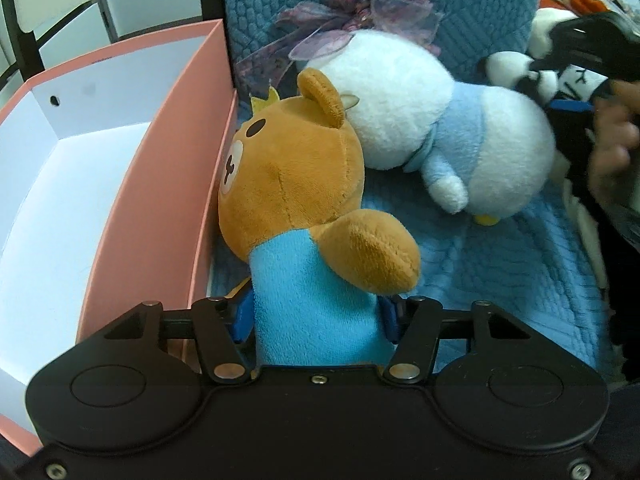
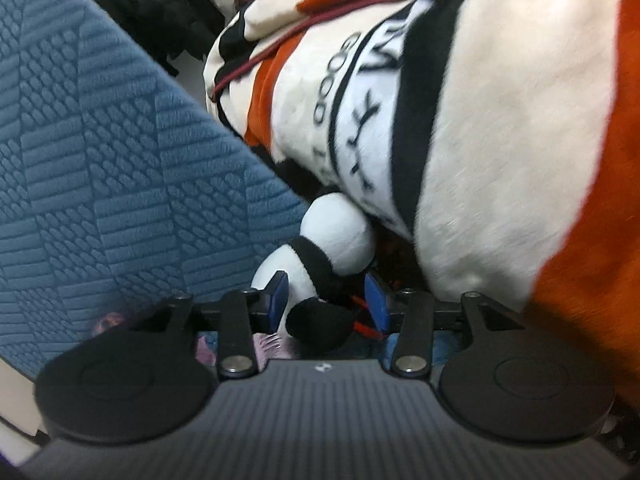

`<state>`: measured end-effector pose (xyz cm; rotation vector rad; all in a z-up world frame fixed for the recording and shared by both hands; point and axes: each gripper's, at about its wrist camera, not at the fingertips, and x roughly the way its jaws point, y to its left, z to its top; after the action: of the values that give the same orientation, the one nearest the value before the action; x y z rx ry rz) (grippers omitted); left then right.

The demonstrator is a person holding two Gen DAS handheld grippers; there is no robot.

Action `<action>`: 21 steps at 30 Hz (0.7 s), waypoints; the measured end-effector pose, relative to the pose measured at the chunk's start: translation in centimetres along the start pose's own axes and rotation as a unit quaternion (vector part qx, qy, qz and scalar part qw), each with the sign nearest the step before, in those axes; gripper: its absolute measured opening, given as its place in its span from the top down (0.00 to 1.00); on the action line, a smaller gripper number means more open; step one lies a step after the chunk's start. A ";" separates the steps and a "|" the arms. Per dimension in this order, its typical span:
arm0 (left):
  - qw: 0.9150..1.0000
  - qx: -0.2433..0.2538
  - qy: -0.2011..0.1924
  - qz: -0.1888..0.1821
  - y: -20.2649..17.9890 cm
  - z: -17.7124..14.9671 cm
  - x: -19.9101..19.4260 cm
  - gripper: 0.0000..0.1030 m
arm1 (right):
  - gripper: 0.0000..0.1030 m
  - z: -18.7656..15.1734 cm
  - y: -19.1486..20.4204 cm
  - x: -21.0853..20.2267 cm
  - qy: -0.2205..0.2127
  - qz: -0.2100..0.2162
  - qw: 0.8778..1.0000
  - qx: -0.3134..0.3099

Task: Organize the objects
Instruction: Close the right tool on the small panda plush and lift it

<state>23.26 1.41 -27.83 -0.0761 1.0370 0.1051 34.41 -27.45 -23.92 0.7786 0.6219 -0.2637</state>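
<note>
Left wrist view: we're on a blue quilted cover (image 1: pixel 500 264), pink box (image 1: pixel 160 200) with a white inside sitting at the left, a white chair behind it. Our left gripper (image 1: pixel 316 318) is pinching the brown bear (image 1: pixel 292 184) by its blue body, head against the box wall. Our right gripper (image 2: pixel 326 306) is squeezing a panda plush (image 2: pixel 320 256) beside an orange-and-cream blanket (image 2: pixel 500 140); its lettering's too blurry to read.

Two close wrist views along the tongs, both over the blue quilt (image 1: pixel 500 264) and panda plush (image 2: pixel 320 256).
</note>
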 end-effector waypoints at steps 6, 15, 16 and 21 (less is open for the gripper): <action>1.000 0.000 0.001 -0.006 0.1 -0.1 -0.2 0.46 | 0.28 0.0 1.7 2.1 -0.007 -0.011 1.000 -0.004; 1.000 -0.004 0.015 -0.002 0.3 0.1 0.8 0.42 | 0.18 -0.3 3.0 4.6 0.004 -0.029 1.000 0.000; 1.000 -0.004 0.017 0.000 0.3 0.1 0.9 0.40 | 0.18 -0.3 3.1 4.9 0.006 -0.031 1.000 -0.002; 1.000 0.000 0.015 0.009 0.3 0.1 1.1 0.32 | 0.27 -0.7 4.1 5.9 0.015 -0.044 0.997 -0.053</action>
<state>23.84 1.76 -28.77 -0.0696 1.0669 0.1206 40.58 -24.07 -25.52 0.6543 0.6944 -0.2968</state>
